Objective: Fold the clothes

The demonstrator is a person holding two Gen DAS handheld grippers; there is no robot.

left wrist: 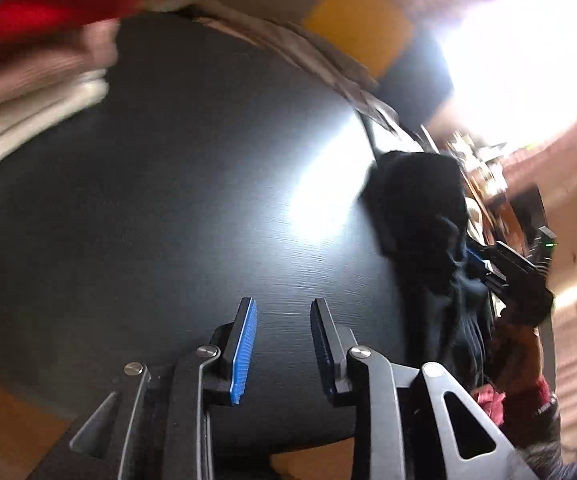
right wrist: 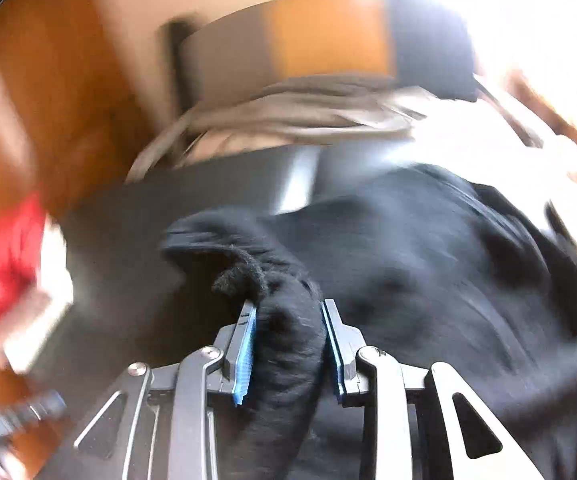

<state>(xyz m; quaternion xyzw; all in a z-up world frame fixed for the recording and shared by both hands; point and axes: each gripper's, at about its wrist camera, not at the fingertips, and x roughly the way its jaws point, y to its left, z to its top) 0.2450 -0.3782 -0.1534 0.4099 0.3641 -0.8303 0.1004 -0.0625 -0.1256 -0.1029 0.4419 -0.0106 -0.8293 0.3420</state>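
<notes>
Strong light burns out the upper right; glare lies on the dark table [left wrist: 168,200]; both fisheye views are motion-blurred.

Black garment [right wrist: 428,264], dark woodgrain table [left wrist: 168,200], blue-padded black tongs [left wrist: 282,344], red cloth [left wrist: 48,4], beige folded fabric [left wrist: 36,108]

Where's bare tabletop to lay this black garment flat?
The dark table is bare between the folded stack on the left, the grey cloth along the far edge and the black garment on the right. The right edge is crowded: garment and right gripper.
</notes>
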